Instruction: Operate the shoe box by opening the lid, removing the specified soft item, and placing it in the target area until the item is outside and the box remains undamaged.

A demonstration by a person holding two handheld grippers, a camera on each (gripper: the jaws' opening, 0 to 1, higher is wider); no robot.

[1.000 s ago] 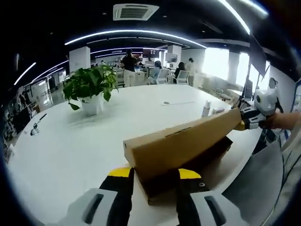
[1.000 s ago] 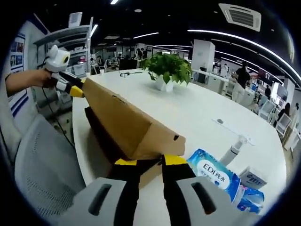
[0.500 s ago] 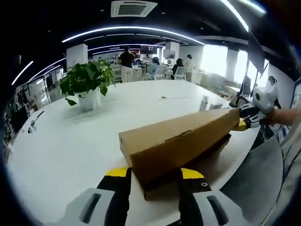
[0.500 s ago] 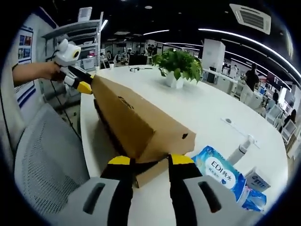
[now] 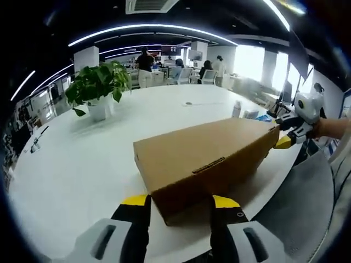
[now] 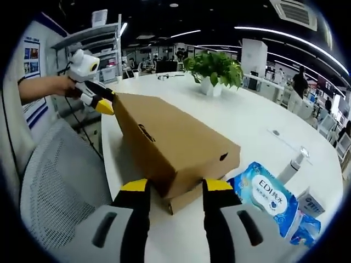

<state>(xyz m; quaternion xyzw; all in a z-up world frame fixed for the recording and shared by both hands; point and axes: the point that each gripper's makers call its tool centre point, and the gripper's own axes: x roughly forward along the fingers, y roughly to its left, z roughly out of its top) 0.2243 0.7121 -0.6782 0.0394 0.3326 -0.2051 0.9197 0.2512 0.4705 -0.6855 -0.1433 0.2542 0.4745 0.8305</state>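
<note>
Shoe box lies lengthwise between left gripper and right gripper

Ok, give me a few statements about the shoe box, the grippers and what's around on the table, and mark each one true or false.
1. A hand-held gripper stands at each end of the cardboard shoe box: the left hand-held gripper at one, the right hand-held gripper at the other. True.
2. The lid lies flat on the table beside the box. False: it sits on top of the box.
3. A blue tissue pack lies on the white table near the box. True.
4. The potted plant stands on top of the box. False: it stands on the table, away from it.
</note>
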